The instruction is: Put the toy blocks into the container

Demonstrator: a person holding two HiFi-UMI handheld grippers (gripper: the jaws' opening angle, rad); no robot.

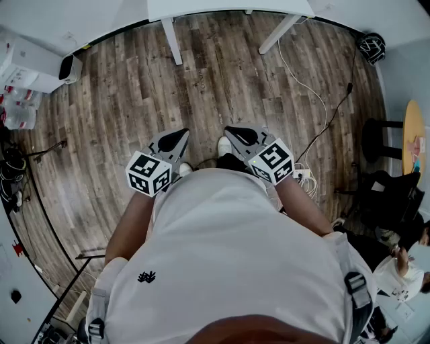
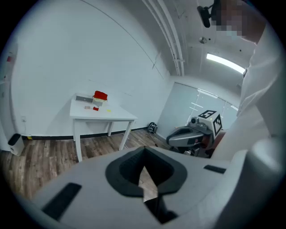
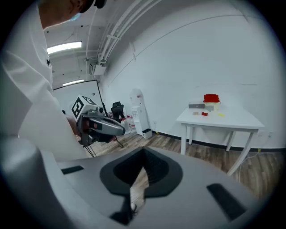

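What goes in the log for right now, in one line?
phase: not started | left gripper: shut, empty | right gripper: shut, empty | toy blocks: on white table across room | red container: on same table

Wood floor [image 1: 134, 101] lies open ahead, up to the white table [image 1: 228, 8].

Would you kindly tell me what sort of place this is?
Probably an office or lab room: wood-plank floor, plain white wall, a small white table and a ceiling strip light.
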